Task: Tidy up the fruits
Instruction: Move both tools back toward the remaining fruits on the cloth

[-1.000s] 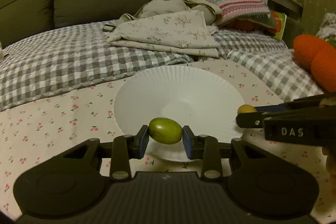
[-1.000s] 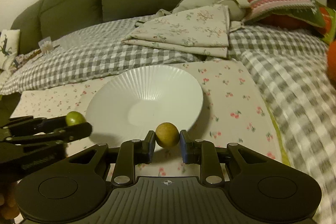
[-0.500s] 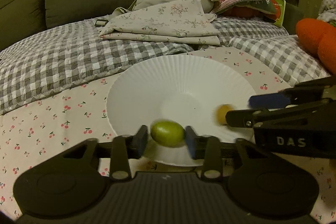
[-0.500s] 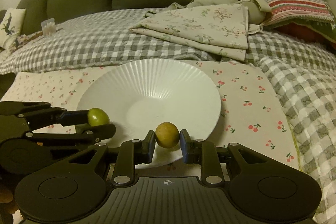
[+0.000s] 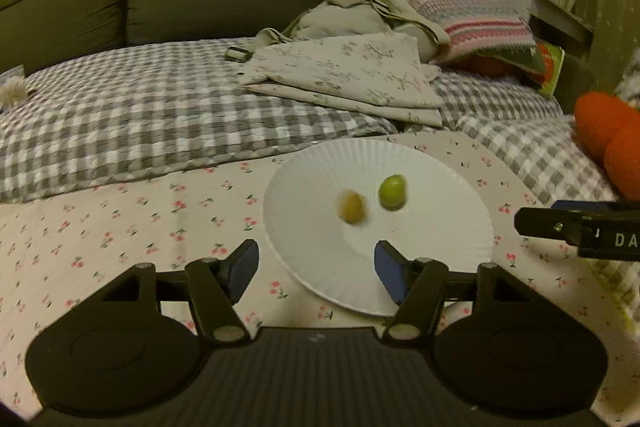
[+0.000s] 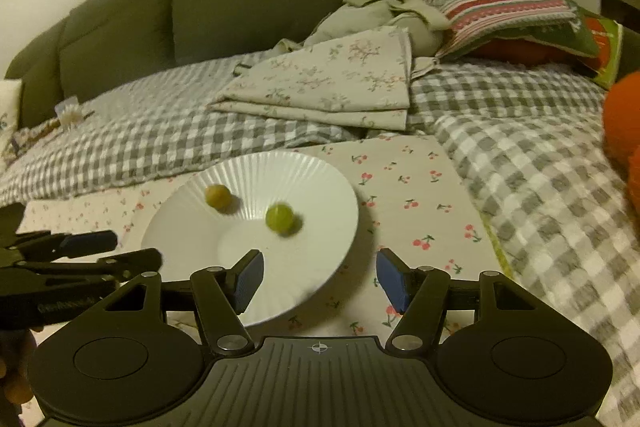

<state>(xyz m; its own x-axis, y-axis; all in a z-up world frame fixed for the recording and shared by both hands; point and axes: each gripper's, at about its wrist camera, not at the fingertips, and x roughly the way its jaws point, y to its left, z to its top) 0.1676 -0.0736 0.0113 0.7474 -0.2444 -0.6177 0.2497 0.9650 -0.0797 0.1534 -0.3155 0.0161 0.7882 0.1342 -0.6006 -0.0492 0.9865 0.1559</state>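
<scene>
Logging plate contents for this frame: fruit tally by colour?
Green fruit: 1
Yellow-brown fruit: 1
Total: 2, both lying apart on the white plate. Left gripper and right gripper have jaws open, holding nothing.

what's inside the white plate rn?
Two small fruits lie loose in the white plate: a green fruit and a yellow-brown fruit, apart. Nothing covers them.

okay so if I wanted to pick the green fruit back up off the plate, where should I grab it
Grip the green fruit across its widest middle, coming down from above. It is small and round, lying loose in the plate bowl beside the yellowish fruit, so a side approach would likely roll it.
</scene>
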